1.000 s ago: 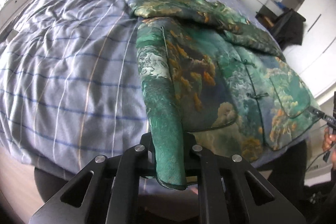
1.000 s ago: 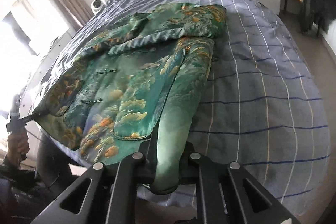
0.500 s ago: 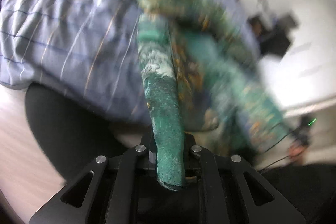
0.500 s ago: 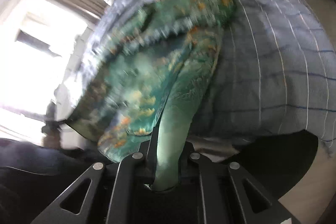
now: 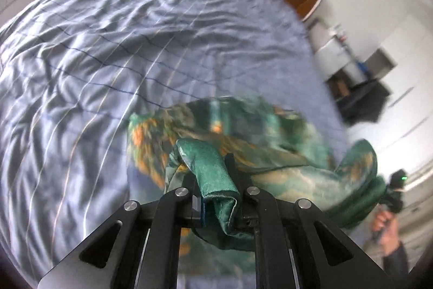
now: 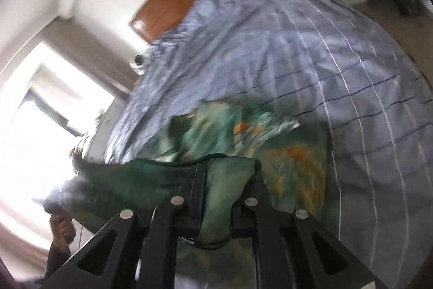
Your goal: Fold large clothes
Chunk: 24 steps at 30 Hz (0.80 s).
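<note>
Jacket (image 5: pixel 243 126) now lifted off bed (image 5: pixel 108 45) w/ both tools clamped on sleeves

Matte black gripper (image 5: pixel 217 197) frames carry silver screws.

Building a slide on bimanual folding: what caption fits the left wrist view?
Left gripper shut on the green patterned jacket, its hem lifted over the striped bed cover.
</note>
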{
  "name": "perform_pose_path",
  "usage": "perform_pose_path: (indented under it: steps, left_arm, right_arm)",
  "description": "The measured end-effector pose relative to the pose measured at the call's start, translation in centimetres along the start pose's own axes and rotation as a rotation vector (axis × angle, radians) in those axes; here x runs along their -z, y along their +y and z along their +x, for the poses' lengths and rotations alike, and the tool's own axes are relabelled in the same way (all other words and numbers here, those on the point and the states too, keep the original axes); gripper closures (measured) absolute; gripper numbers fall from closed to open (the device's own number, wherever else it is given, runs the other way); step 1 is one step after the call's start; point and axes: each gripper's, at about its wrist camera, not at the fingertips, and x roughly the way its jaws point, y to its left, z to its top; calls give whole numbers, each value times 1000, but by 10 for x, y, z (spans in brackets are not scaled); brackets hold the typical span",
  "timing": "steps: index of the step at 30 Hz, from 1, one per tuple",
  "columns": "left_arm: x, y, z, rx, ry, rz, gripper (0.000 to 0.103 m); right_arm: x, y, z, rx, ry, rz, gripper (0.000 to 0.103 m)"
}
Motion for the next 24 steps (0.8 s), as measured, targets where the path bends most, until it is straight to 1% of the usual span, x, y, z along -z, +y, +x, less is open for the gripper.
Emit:
perform_pose_path:
  steps: [1, 2, 3, 4, 5, 6, 7, 8, 9, 10, 11, 12, 13, 14, 15, 16, 18, 20, 22, 23, 24]
  left_arm:
    - [-4, -2, 25, -46, 40, 14, 88]
    - [-3, -2, 43, -81, 72, 22, 85]
    - [-2, -1, 52, -98, 97, 22, 82]
    - [-3, 1, 59, -103, 122, 13, 80]
    - [-4, 4, 61, -89, 134, -10, 77]
    - [-5, 8, 56, -48, 138, -42, 64]
    - [-7, 13, 48, 19, 137, -73, 55]
    - [-10, 18, 37, 96, 126, -103, 34]
    - [-14, 23, 21, 129, 90, -124, 10]
    - [-18, 26, 9, 128, 49, -132, 3]
    - [-20, 30, -11, 126, -19, -129, 1]
    - [-22, 29, -19, 127, -39, -118, 1]
    - [-22, 31, -25, 135, -41, -97, 1]
    - [-20, 32, -27, 144, -27, -65, 1]
    - [-18, 32, -25, 141, -10, -26, 1]
    - [-14, 30, -19, 127, 12, 15, 1]
    - [-6, 24, 3, 69, 76, 85, 1]
    - [-3, 13, 29, -16, 114, 131, 2]
    - [-1, 0, 53, -85, 125, 156, 5]
    - [-2, -8, 66, -115, 133, 166, 19]
    - [0, -12, 75, -154, 148, 173, 47]
  right_arm:
    - [-2, -6, 15, 17, 14, 21, 90]
    - [-6, -16, 34, 61, 19, 48, 90]
    - [-2, -22, 43, 82, 20, 73, 90]
    - [0, -30, 54, 89, 29, 107, 89]
    - [2, -38, 62, 92, 41, 149, 86]
    - [3, -44, 66, 81, 46, 196, 83]
    - [4, -53, 66, 36, 35, 269, 75]
    - [5, -59, 64, -19, 19, 325, 67]
    - [5, -65, 57, -98, -4, 393, 49]
    - [2, -68, 51, -153, -18, 432, 21]
    - [-2, -70, 43, -206, -42, 461, 5]
    - [-5, -69, 34, -229, -66, 471, 4]
    - [-10, -69, 23, -241, -97, 473, 4]
    - [-14, -70, 15, -243, -115, 466, 4]
    - [-19, -69, 7, -215, -131, 440, 4]
    - [-22, -66, 3, -167, -134, 403, 4]
    - [-26, -54, 4, -30, -102, 279, 4]
    - [-25, -37, 24, 73, -31, 148, 4]
    - [-21, -26, 44, 140, 6, 52, 4]
    - [-17, -22, 50, 172, 25, 4, 4]
    - [-14, -16, 61, 207, 45, -35, 5]
